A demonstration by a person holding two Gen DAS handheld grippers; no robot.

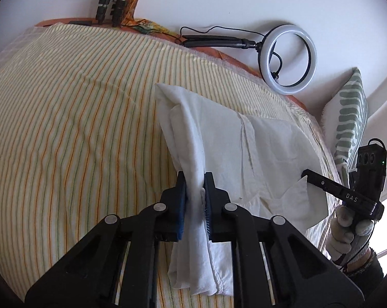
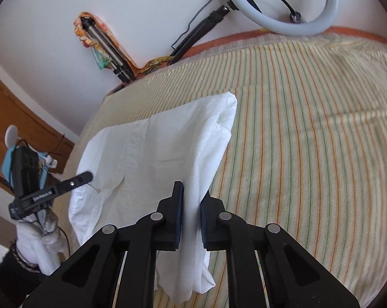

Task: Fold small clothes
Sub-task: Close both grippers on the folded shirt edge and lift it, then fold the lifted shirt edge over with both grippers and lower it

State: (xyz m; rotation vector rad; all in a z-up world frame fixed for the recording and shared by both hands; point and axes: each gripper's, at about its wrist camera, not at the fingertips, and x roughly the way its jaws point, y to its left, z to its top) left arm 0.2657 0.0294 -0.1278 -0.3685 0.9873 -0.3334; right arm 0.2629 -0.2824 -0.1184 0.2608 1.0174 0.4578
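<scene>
Left tongs [image 1: 194, 179] pinch a bunched fold of the white shirt [image 1: 257, 151]; right tongs [image 2: 192, 192] clamp its soft, crumpled cotton edge. The shirt lies on the striped bedsheet [image 1: 78, 128].

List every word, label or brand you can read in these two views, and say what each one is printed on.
"DAS": white letters on the black finger of the right gripper, seen from the left wrist view.
A white label on the finger of the left gripper, seen from the right wrist view, is too blurred to read with confidence.
No readable text shows on the white garment, the striped bedcover or the ring light.
</scene>
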